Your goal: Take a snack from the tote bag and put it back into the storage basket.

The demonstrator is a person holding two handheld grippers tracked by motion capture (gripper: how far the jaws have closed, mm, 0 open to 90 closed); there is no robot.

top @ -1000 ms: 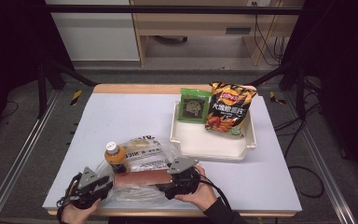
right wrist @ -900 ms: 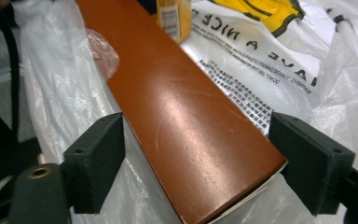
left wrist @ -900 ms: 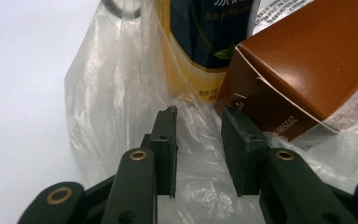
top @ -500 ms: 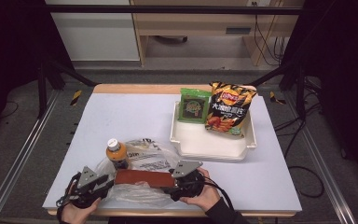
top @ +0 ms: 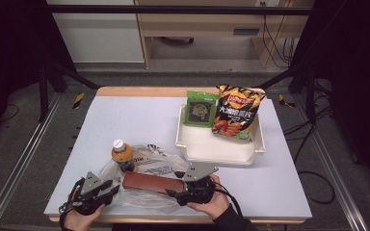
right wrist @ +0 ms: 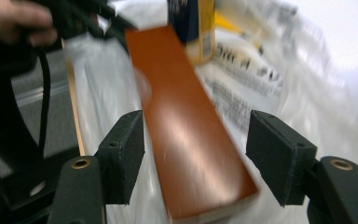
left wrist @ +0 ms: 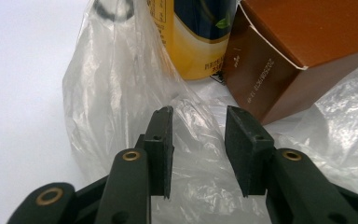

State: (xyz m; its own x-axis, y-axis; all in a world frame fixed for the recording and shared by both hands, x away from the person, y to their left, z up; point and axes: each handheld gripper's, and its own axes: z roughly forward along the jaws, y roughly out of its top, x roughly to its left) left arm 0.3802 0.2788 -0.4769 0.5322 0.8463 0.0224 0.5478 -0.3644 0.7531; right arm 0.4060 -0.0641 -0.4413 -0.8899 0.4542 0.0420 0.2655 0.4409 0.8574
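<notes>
A crumpled clear plastic bag [top: 149, 163] lies near the table's front edge. An orange-capped drink bottle [top: 122, 155] stands on it beside a long brown box [top: 151, 183] lying flat. My left gripper [top: 112, 188] points at the bag's left end. Its jaws have just been opening and stand apart over the bag film [left wrist: 121, 93], with the bottle [left wrist: 200, 32] and the box's corner [left wrist: 279, 65] just ahead of the left gripper [left wrist: 198, 112]. My right gripper [top: 174, 192] is at the box's right end. Its jaws have just been closing. The box [right wrist: 186, 130] lies between the right gripper [right wrist: 196, 121] pads, with a gap on one side.
A white tray [top: 221, 156] sits at the back right of the table. A green packet [top: 201, 109] and a bag of crisps [top: 236, 113] lean upright at its far side. The table's front edge runs just under both hands.
The right gripper has shifted slightly towards the front right and its jaws have narrowed around the box. The bag's top has sunk flatter. The left hand has stayed put.
</notes>
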